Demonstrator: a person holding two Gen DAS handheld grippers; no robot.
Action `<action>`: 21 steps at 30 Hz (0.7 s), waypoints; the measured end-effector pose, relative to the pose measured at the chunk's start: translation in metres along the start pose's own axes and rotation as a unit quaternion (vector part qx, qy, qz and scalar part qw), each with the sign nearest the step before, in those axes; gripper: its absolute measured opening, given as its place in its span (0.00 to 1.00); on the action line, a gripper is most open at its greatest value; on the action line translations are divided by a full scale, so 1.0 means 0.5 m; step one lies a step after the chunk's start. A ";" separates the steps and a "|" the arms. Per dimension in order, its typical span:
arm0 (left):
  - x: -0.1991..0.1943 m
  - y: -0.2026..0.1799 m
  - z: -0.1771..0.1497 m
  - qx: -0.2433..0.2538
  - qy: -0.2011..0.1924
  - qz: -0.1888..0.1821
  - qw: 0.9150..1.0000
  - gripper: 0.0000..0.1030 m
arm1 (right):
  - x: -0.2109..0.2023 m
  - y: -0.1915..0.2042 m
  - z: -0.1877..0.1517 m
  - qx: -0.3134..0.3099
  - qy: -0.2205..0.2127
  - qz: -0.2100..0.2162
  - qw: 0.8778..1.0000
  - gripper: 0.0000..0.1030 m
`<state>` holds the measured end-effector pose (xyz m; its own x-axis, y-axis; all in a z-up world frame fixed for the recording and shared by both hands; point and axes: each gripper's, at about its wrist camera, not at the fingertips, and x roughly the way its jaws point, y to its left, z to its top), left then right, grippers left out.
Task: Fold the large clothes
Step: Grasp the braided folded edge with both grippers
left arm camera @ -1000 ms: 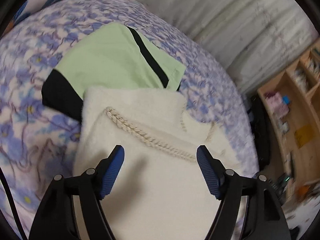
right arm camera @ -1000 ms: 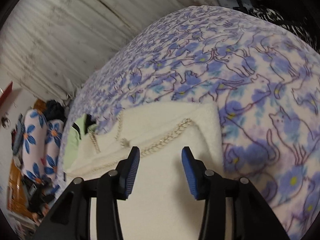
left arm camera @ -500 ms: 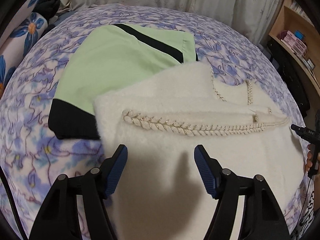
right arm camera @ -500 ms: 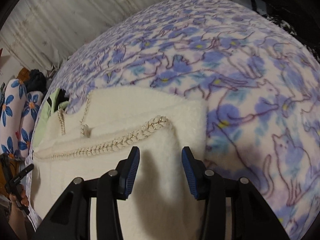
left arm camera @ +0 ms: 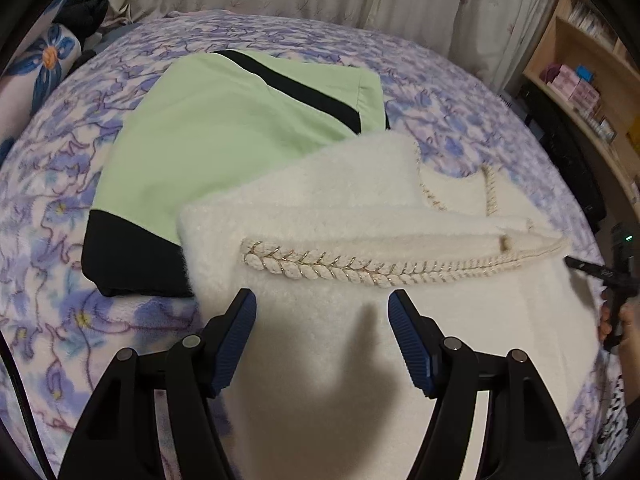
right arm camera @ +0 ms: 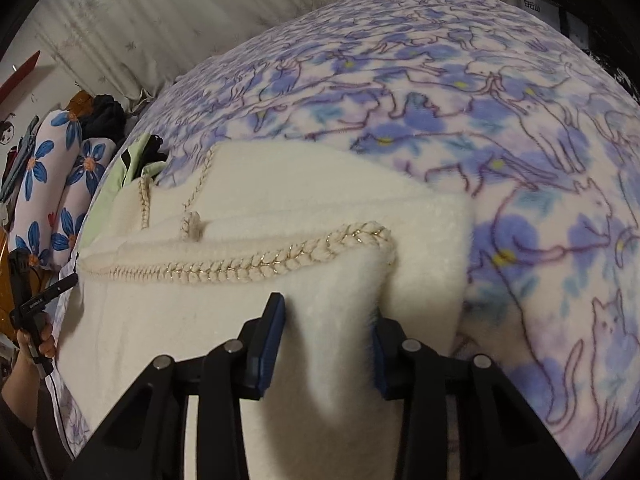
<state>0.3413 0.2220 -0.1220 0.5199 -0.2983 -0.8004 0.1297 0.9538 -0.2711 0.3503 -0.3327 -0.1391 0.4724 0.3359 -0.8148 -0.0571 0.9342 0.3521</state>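
We find little writing to read: a small white label (right arm camera: pixel 534 5) at the top right of the right wrist view carries dark characters too blurred to make out, and the boxes on the wooden shelf (left arm camera: pixel 576 92) show no legible print. Much is cut off. The pillows with blue flowers (right arm camera: pixel 60 184) sit at the far left, two of them in the right wrist view, only an edge of one in the left. The green garment (left arm camera: pixel 224 132) with its black band lies partly under the cream fuzzy sweater (left arm camera: pixel 360 220), which rests on the blue floral blanket (left arm camera: pixel 60 320); the sweater's near part runs beyond the frame. We count two garments and two claws. The left gripper (left arm camera: pixel 322 312) stands wide over the sweater, its pads apart from the fabric as far as we can tell. The right gripper (right arm camera: pixel 328 316) is closing with a raised ridge of sweater between its jaws; the right pad is half buried in the pile, the left pad close beside it.
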 end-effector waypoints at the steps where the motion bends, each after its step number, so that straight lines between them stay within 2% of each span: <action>1: -0.002 0.009 -0.001 -0.006 -0.001 -0.011 1.000 0.65 | 0.002 -0.004 0.000 0.005 0.000 0.004 1.000 0.37; 4: -0.009 0.020 -0.001 -0.014 -0.009 -0.022 1.000 0.65 | 0.005 -0.008 -0.004 0.009 -0.003 0.006 1.000 0.37; 6: -0.016 0.025 0.000 -0.013 -0.018 0.001 1.000 0.66 | 0.005 -0.009 -0.006 0.011 -0.007 0.006 1.000 0.37; 8: -0.021 0.035 0.000 -0.019 -0.020 0.002 1.000 0.66 | 0.005 -0.011 -0.008 0.017 -0.008 0.009 1.000 0.37; 9: -0.020 0.043 0.000 -0.025 -0.014 -0.014 0.999 0.66 | 0.006 -0.013 -0.008 0.019 -0.009 0.010 1.000 0.37; 11: -0.019 0.048 -0.002 -0.025 -0.008 -0.023 0.999 0.66 | 0.008 -0.014 -0.008 0.020 -0.008 0.011 1.000 0.37; 21: 0.028 0.036 0.013 0.007 0.013 -0.016 1.000 0.66 | 0.011 -0.015 -0.009 0.022 -0.007 0.010 1.000 0.37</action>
<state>0.3564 0.2350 -0.1348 0.4939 -0.3300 -0.8044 0.1578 0.9438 -0.2903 0.3493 -0.3372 -0.1480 0.4841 0.3529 -0.8006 -0.0287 0.9210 0.3886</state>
